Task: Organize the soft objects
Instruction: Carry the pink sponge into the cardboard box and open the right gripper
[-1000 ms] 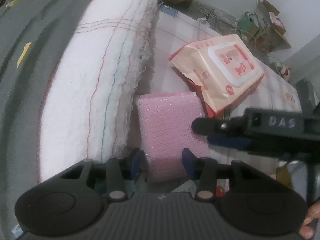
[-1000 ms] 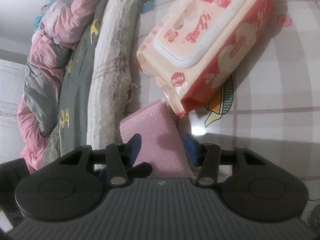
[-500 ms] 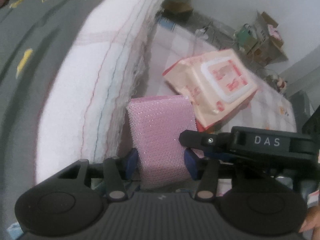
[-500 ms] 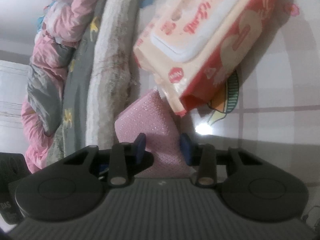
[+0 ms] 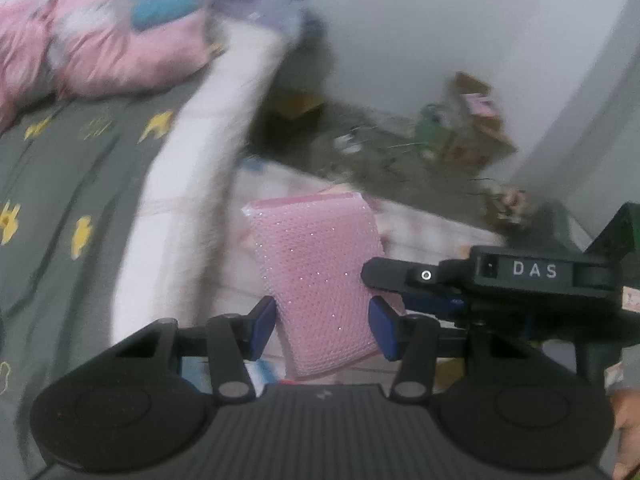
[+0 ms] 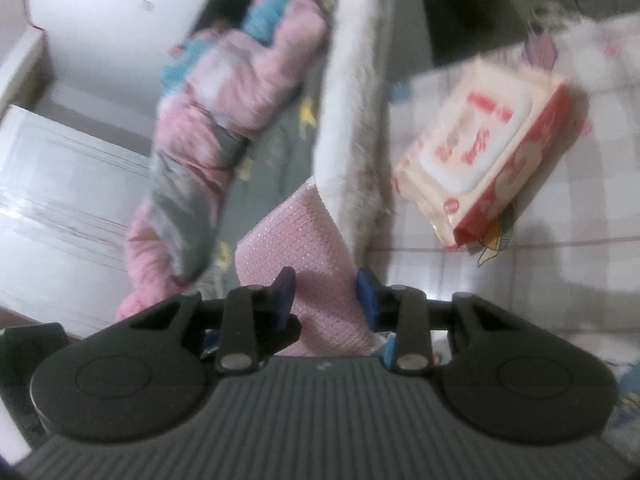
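Observation:
A pink mesh sponge hangs in the air, held from two sides. My left gripper is shut on its near end, blue pads against both edges. The right gripper reaches in from the right in the left wrist view. In the right wrist view, my right gripper has the pink sponge between its blue pads, and its jaws are closing on it. A peach and red pack of wet wipes lies on the checked mat below.
A white fluffy folded blanket runs along a grey sheet with yellow prints. A pink quilt is bunched behind it. Boxes and clutter sit on the floor by the wall. A hand shows at lower right.
Both grippers have risen with the pink sponge, lifting it off the mat beside the wipes pack. The right jaws have narrowed on it. More of the room now shows.

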`<action>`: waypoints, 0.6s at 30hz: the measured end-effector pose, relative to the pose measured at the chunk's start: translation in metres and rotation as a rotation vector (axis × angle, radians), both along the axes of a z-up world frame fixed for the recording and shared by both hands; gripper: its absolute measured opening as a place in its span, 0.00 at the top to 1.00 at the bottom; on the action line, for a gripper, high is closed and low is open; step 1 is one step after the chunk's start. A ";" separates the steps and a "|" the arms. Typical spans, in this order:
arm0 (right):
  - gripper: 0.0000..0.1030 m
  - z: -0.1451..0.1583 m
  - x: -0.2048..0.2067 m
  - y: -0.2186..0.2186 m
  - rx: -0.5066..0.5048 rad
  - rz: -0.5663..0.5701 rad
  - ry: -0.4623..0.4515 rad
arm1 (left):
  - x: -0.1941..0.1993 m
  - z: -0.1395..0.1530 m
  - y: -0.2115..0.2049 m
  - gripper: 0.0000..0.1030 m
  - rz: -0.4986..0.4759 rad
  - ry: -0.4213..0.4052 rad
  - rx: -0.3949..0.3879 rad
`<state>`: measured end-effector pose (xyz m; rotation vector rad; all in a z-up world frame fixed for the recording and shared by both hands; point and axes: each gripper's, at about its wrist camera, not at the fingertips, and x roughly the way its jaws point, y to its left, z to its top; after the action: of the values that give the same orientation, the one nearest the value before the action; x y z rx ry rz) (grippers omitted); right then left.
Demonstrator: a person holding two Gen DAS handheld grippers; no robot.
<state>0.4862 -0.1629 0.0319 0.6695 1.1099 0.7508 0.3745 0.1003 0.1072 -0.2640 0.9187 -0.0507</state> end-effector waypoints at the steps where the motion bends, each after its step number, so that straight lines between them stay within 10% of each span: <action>1: 0.68 0.009 -0.009 -0.018 0.013 -0.011 -0.015 | -0.006 0.007 -0.015 0.50 -0.027 -0.014 0.006; 10: 0.67 0.029 -0.099 -0.211 0.009 -0.228 -0.032 | -0.029 0.000 -0.192 0.49 -0.340 0.009 0.049; 18: 0.66 -0.040 -0.126 -0.321 -0.025 -0.385 0.117 | -0.011 -0.068 -0.284 0.47 -0.458 0.169 0.080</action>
<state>0.3598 -0.4843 -0.0078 0.8832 1.0521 0.3712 0.3638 -0.1838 0.0394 0.0213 1.1323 -0.4181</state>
